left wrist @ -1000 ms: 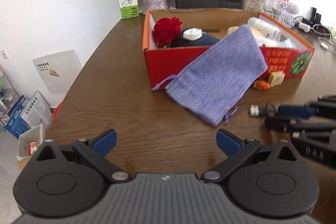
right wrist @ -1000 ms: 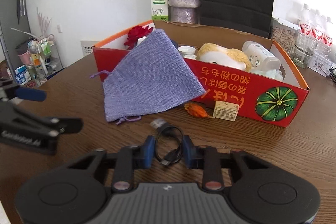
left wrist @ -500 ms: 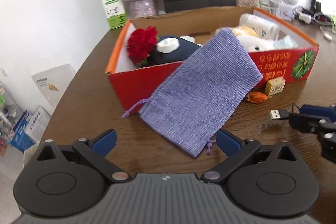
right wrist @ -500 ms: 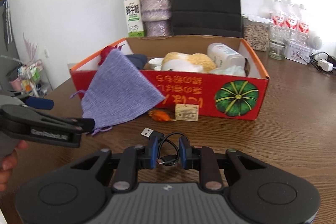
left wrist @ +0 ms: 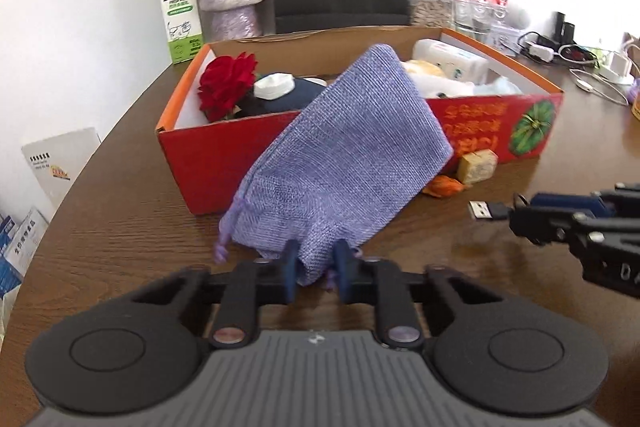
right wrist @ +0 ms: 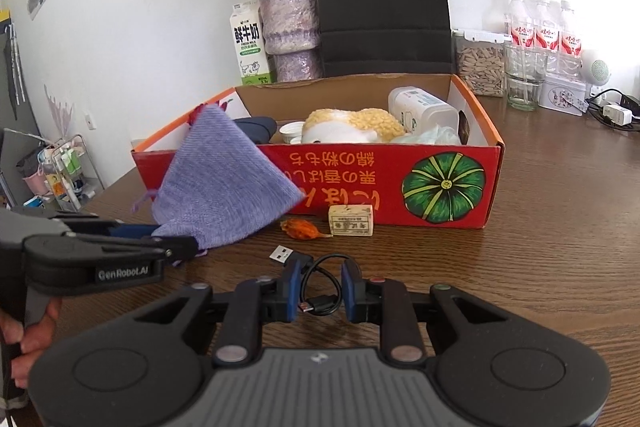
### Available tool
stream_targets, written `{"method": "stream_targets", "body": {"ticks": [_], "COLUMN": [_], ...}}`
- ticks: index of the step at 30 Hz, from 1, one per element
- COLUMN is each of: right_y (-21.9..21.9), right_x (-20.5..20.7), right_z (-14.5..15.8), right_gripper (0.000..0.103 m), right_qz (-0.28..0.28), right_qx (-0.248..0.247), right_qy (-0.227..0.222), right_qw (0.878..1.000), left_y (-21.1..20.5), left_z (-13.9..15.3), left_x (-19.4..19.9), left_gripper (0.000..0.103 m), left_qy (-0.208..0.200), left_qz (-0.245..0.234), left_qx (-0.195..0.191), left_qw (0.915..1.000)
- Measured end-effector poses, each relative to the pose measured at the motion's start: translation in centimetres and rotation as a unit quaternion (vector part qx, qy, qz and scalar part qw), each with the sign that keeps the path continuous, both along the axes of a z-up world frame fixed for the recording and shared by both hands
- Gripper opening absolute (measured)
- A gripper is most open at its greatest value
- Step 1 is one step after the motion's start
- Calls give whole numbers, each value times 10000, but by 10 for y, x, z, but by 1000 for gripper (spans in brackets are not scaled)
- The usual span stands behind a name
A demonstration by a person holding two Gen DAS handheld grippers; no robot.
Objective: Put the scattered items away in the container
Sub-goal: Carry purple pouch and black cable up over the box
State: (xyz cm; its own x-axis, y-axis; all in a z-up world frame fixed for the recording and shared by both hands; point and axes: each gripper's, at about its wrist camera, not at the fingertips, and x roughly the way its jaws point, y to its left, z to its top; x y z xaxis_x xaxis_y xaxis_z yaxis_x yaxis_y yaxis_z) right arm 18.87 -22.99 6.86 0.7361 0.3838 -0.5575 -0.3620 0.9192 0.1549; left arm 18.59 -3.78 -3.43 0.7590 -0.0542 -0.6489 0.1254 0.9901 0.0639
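Note:
A purple cloth pouch (left wrist: 344, 163) leans against the front wall of the red cardboard box (left wrist: 192, 155). My left gripper (left wrist: 316, 267) is shut on the pouch's lower open end. The pouch also shows in the right wrist view (right wrist: 220, 187). My right gripper (right wrist: 320, 287) is shut on a coiled black USB cable (right wrist: 320, 279) and holds it above the table; its plug (left wrist: 486, 209) shows in the left wrist view. A small beige block (right wrist: 351, 221) and an orange dried item (right wrist: 302, 229) lie on the table before the box (right wrist: 440, 187).
The box holds a red rose (left wrist: 226, 85), a plush toy (right wrist: 348, 125), a white bottle (right wrist: 420, 107) and other items. Behind it stand a milk carton (right wrist: 250, 43), a vase (right wrist: 290, 27), a black paper bag (right wrist: 382, 3) and bottles (right wrist: 540, 31). Chargers lie at the far right (left wrist: 576, 59).
My left gripper has moved in and closed on the pouch's lower end. My right gripper has kept its hold on the cable and risen a little.

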Motion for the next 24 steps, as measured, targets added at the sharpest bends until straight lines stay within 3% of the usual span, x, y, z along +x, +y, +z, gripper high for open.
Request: {"method": "stream_targets", "body": {"ticks": [2, 13, 24], "right_y": [0, -7, -6], "right_x": [-3, -24, -24], "right_z": [1, 10, 32], "right_gripper": [20, 20, 20], "right_qz": [6, -82, -185], "right_qx": [14, 166, 399], "right_qy": [-37, -358, -696], "right_qw": [10000, 9992, 9966], "left_y": [-3, -1, 0], "left_z": [-1, 28, 57], "left_x": [-7, -50, -48], "left_gripper": [9, 8, 8], "left_qy": [-54, -759, -1187], "left_qz": [15, -32, 52], "left_qx": [47, 18, -143], "left_qw": [10000, 9971, 9928]}}
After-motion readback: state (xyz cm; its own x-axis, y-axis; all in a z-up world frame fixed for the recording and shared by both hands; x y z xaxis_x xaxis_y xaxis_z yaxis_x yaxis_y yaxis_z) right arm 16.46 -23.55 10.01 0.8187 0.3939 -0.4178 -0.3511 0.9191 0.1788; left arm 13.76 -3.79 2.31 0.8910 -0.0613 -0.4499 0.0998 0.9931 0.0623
